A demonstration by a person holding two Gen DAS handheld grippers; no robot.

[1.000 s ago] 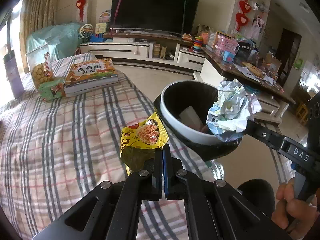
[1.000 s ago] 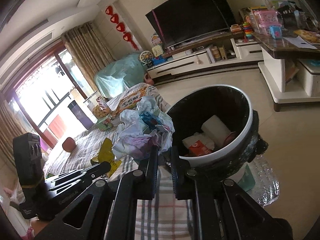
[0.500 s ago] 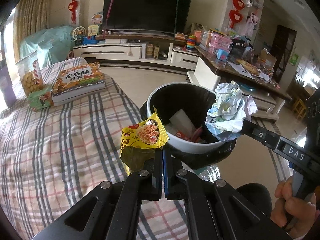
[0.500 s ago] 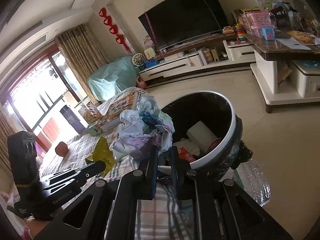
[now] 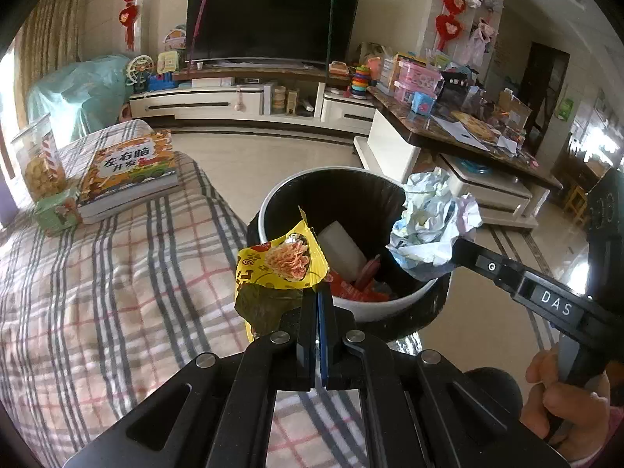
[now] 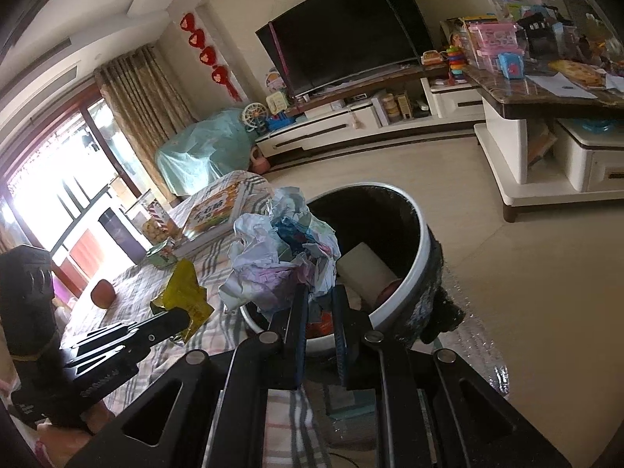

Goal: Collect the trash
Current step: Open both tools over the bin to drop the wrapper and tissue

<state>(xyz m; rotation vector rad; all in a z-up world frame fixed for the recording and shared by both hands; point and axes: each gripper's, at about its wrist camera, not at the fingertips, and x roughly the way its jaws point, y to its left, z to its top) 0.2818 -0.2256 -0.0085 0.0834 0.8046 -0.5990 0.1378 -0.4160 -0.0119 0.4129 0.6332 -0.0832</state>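
So the carry-to-the-bin step looks like what's in hand here. Two bits of trash are being held at once. The left hand-held gripper [image 5: 318,296] is clamped shut on a yellow snack wrapper [image 5: 279,269], pinched by its lower edge so the rest flops up and to the left. The right hand-held gripper [image 6: 318,304] is closed on a crumpled paper ball [image 6: 282,257], which is squeezed between the pads with most of the wad bulging above them.

The trash bin [image 5: 343,308], white-rimmed with a black liner, stands on the floor right beside the edge of the desk [image 5: 117,273] with the plaid cloth. It's already got stuff in it: a white block and some red packaging can be made out.

Where things sit: from the left wrist view the paper ball is seen over the bin's far-right rim, so it's probably okay to be dropped. The wrapper is seen at the near-left rim, and whether it's fully over the opening or partly over the desk edge can't be told for sure.

Next move, as a guess: the wrapper should be nudged further over the opening, then both sets of jaws opened. The wrapper is light and floppy, so it could cling to a pad or flutter out onto the cloth.

The book [image 5: 128,171] and cookie jar [image 5: 39,160] further back aren't trash and are best left alone.
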